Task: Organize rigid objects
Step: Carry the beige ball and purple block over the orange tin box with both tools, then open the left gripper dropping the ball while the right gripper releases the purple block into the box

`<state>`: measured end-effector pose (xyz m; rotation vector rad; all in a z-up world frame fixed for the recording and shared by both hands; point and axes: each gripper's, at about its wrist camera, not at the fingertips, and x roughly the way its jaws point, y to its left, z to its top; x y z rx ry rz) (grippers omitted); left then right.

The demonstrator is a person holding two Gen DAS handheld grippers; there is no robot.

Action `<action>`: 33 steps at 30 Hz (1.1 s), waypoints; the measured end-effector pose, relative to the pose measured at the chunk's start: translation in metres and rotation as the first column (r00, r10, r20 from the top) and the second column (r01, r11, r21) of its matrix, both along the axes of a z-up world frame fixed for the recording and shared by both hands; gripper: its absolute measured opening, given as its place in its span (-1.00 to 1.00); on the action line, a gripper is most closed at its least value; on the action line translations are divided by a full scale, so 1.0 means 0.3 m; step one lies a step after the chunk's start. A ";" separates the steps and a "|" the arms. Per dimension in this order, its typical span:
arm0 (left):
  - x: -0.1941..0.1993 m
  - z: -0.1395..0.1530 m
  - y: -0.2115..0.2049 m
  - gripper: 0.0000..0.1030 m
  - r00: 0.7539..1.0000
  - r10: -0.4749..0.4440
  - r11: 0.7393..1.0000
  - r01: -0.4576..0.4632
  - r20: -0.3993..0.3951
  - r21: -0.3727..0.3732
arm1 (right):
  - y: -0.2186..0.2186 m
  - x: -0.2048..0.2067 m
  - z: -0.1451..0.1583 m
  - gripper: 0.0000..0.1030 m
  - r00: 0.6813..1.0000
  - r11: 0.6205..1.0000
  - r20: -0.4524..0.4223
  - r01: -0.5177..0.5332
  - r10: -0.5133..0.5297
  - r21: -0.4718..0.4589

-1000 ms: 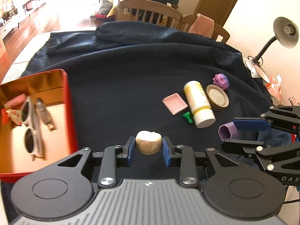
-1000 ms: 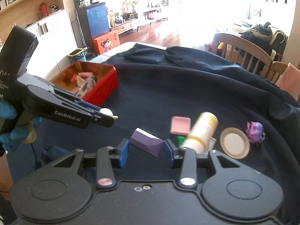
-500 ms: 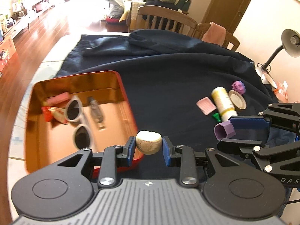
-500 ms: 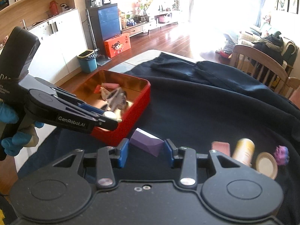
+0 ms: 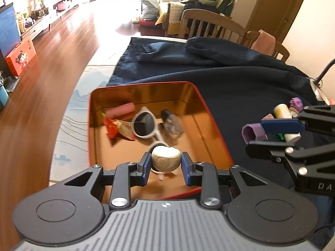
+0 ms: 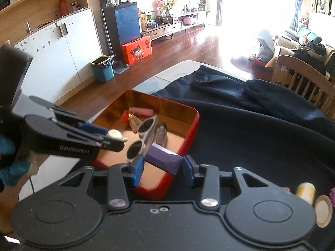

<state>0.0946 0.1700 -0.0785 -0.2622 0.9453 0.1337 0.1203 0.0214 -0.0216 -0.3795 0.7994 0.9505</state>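
Observation:
My left gripper (image 5: 165, 165) is shut on a cream round object (image 5: 165, 160) and holds it above the near end of the red tin box (image 5: 209, 113). My right gripper (image 6: 163, 166) is shut on a purple hexagonal block (image 6: 163, 161), just over the box's near right corner (image 6: 191, 129); it also shows in the left wrist view (image 5: 253, 132). The box holds white sunglasses (image 5: 145, 126), a pink piece (image 5: 120, 109), a red wrapper (image 5: 115, 127) and a small clear bottle (image 5: 171, 122).
A dark blue cloth (image 5: 251, 83) covers the table. A yellow-white bottle (image 6: 305, 191), a round lid (image 6: 323, 211) and a purple toy (image 5: 296, 103) lie at the right. Wooden chairs (image 5: 209, 26) stand behind the table. The table's left edge drops to wooden floor (image 5: 52, 62).
Both grippers have swung left with their objects. The left one now hangs over the red box, and the right one has reached the box's corner.

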 end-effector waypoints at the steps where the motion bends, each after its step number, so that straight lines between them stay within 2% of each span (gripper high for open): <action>1: 0.005 -0.004 0.010 -0.41 1.000 0.003 1.000 -0.003 -0.002 0.005 | 0.021 0.008 -0.006 -0.23 1.000 1.000 -0.002 0.002 -0.002 -0.002; 16: 0.119 -0.089 0.084 -0.42 0.999 0.013 0.998 -0.010 -0.042 0.069 | 0.280 0.168 -0.101 -0.23 0.998 0.995 -0.021 0.057 -0.059 -0.076; 33: 0.164 -0.153 0.093 -0.42 0.996 0.012 0.997 -0.005 -0.089 0.073 | 0.385 0.265 -0.204 -0.23 0.983 0.985 -0.117 0.131 -0.143 -0.109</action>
